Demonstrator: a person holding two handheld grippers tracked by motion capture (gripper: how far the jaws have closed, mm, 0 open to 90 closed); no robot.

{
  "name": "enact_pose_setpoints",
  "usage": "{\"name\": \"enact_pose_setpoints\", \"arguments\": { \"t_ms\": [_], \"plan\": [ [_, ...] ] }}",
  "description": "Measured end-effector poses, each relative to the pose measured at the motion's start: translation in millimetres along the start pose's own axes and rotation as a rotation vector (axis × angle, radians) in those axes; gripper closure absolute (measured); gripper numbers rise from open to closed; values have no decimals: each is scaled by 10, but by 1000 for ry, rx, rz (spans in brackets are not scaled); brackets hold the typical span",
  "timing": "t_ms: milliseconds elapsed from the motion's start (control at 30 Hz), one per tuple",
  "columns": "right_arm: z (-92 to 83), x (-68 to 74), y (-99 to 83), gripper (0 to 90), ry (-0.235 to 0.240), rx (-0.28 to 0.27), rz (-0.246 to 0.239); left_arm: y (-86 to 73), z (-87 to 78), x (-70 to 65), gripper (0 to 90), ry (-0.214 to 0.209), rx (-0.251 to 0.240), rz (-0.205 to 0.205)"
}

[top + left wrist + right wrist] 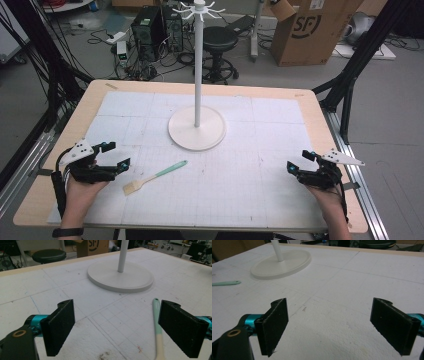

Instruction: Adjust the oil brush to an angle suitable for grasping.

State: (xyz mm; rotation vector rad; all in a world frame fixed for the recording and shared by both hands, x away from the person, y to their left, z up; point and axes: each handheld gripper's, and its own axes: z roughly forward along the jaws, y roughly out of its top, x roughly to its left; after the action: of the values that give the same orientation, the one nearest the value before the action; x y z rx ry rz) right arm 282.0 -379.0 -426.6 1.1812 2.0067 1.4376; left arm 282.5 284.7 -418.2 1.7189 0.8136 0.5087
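Note:
A small brush with a mint-green handle and pale bristle head (154,178) lies flat on the white mat, left of centre. In the left gripper view its handle (157,322) runs beside the right jaw. My left gripper (116,155) rests near the table's left edge, open, just left of the brush, holding nothing. My right gripper (300,161) sits near the right edge, open and empty. A white stand with a round base (197,128) and tall pole with hooks on top (199,7) rises at the mat's middle back. The handle tip (225,283) appears at far left in the right gripper view.
The white gridded mat (260,150) covers a light wooden table (60,145). Beyond the far edge are a black stool (220,40), computer towers (150,30), a cardboard box (310,30) and cables on the floor. Black frame struts stand at both sides.

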Motion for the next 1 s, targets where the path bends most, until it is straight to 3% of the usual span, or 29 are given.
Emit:
{"name": "enact_pose_setpoints", "arguments": {
  "t_ms": [433, 700, 1000],
  "plan": [
    [28, 15, 17, 141, 5, 10, 0, 42, -65, -72, 153, -48, -56, 12],
    [28, 10, 17, 142, 5, 9, -3, 66, 35, -168, 158, -101, -9, 39],
    [36, 9, 15, 142, 7, 11, -3, 38, 187, -265, 140, -123, 53, 51]
  ]
}}
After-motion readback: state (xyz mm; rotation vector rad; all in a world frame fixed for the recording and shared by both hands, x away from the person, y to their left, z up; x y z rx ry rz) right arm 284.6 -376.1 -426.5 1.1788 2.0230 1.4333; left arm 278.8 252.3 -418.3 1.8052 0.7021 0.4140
